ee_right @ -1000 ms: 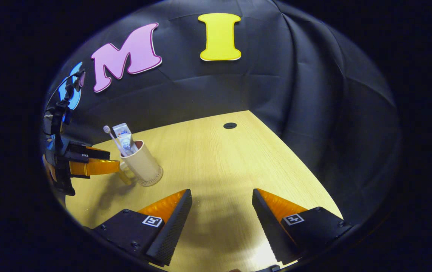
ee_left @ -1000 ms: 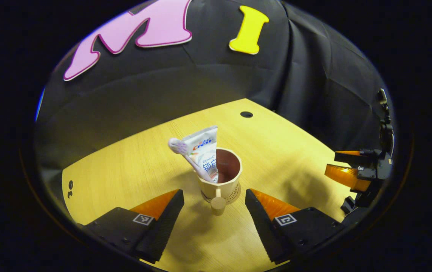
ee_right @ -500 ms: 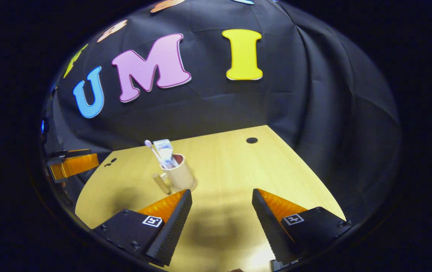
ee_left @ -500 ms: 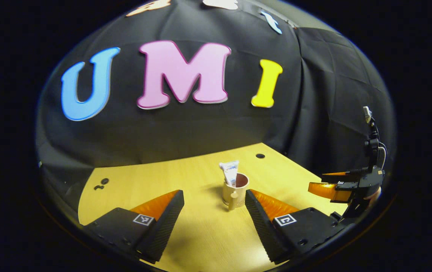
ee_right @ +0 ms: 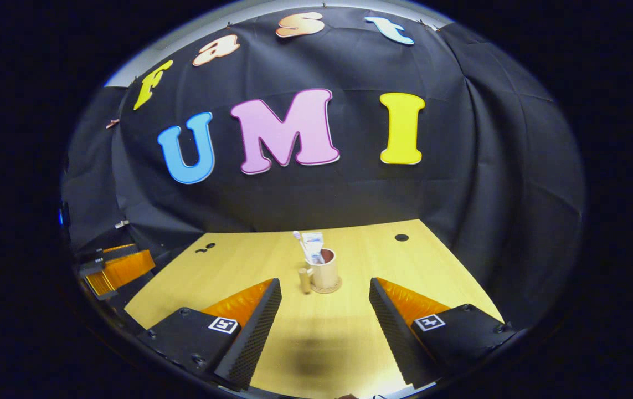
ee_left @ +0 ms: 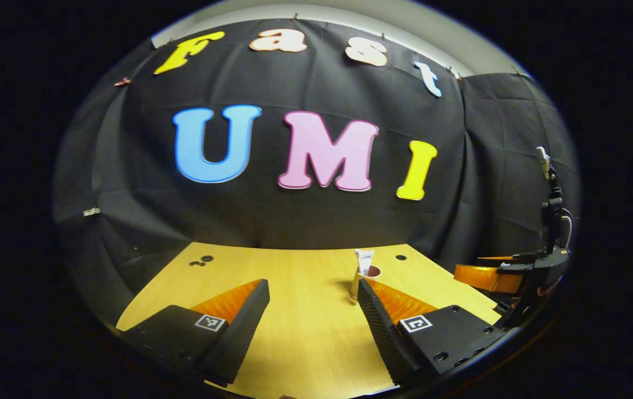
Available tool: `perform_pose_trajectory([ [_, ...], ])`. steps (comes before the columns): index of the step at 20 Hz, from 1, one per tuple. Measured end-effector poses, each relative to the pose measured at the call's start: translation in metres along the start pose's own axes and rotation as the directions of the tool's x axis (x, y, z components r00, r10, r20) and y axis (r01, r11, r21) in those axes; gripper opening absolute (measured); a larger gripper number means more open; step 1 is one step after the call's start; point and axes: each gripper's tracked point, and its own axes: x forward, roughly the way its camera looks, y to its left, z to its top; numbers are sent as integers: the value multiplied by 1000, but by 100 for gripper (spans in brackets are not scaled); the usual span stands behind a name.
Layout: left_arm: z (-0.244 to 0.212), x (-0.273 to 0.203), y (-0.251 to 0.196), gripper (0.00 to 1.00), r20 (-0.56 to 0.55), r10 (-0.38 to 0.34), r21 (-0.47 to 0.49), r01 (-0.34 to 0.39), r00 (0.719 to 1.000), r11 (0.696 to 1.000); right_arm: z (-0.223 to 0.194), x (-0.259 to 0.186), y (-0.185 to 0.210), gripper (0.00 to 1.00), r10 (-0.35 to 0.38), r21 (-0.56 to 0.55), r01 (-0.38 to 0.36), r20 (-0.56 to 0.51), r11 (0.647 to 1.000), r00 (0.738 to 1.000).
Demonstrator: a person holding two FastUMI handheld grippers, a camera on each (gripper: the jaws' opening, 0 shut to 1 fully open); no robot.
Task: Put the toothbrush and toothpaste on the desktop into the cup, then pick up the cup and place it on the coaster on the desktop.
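A beige cup with a side handle stands upright on a round coaster at mid table, holding a toothbrush and a white toothpaste tube. My right gripper is open, drawn back from the cup with nothing between its fingers. In the left gripper view the cup with the toothpaste tube peeks out behind one finger. My left gripper is open and empty, well short of the cup. The right gripper shows at far right, the left gripper at far left.
The wooden table has a round cable hole at its back right and small dark marks at its back left. Black cloth closes off the back and both sides. The table's front edge lies just below my fingers.
Both grippers have pulled back and tilted up from the cup, so it now looks small and far off. The cup stays on the coaster with the toothbrush and toothpaste inside.
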Motion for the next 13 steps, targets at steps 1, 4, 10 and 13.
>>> perform_pose_trajectory([
  [1, -5, -14, 8, 99, 5, 35, -9, -35, 999, 999, 1, -11, 7, 98, 0, -21, 0, 7, 1000, 1000],
  [4, 3, -54, 27, 98, 40, 95, -30, -94, 995, 995, 2, -39, 31, 98, 17, -62, -15, 37, 998, 999],
  [10, 11, -100, 35, 98, 74, 120, -43, -117, 990, 992, -8, -70, 60, 98, 40, -59, -37, 50, 998, 998],
  [13, 17, -103, 39, 98, 102, 115, -19, -113, 988, 993, -7, -77, 60, 98, 28, -42, -26, 56, 999, 998],
])
